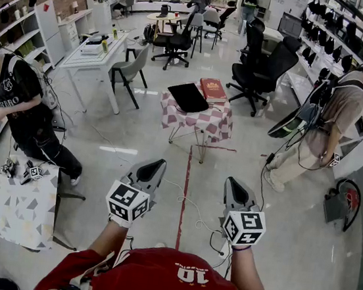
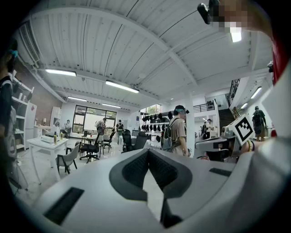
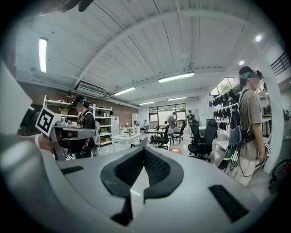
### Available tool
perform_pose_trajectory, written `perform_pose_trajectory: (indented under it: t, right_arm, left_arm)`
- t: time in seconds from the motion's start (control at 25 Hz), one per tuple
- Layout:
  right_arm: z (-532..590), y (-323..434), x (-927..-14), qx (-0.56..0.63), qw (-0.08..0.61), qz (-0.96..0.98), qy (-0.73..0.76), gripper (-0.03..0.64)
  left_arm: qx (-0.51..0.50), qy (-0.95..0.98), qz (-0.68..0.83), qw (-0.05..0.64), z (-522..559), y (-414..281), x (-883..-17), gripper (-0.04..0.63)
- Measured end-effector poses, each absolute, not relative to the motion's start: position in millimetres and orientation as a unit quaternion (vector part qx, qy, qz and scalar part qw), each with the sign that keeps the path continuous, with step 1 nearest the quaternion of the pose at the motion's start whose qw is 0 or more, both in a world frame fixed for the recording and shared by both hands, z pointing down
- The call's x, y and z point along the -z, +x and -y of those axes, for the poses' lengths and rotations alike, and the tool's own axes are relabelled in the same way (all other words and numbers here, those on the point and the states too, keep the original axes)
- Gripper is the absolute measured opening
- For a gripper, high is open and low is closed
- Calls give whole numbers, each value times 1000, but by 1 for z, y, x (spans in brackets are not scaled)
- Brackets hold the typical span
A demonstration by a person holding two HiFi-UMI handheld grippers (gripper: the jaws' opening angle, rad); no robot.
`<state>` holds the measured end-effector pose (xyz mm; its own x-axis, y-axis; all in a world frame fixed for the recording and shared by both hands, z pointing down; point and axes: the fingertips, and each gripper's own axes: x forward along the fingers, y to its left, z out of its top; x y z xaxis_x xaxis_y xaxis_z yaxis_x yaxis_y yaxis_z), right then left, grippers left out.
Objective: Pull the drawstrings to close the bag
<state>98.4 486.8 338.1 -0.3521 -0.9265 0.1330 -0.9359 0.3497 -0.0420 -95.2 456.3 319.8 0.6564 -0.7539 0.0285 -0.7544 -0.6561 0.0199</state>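
Held left gripper (image 1: 159, 163) and right gripper (image 1: 231, 181) in mid-air, jaws pressed fully together, gripping nothing. Stood well apart from checkered table (image 1: 197, 124) bearing flat black item (image 1: 188, 97) and red book (image 1: 213, 89).

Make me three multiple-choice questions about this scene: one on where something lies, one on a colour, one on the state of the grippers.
1. Where does the red book lie?
A. On the small table, beside a black flat item
B. On the floor
C. On an office chair

2. What colour is that table's cloth?
A. Plain green
B. Pink-and-white checked
C. Black

3. How do the fingers of the left gripper and right gripper stand?
A. Wide apart
B. Closed on a cord
C. Closed, nothing between them

Answers: 1 A, the head view shows it on the tabletop; 2 B, checks cover the cloth; 3 C, each gripper view shows the fingers meeting on nothing.
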Motion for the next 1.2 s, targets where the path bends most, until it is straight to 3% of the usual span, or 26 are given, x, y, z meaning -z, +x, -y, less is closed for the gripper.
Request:
perform_pose_trajectory:
  t: [1.2]
  right_arm:
    - [-499, 79, -340, -56, 54, 809, 582, 17]
  left_arm:
    - [6, 917, 397, 20, -456, -116, -319, 8]
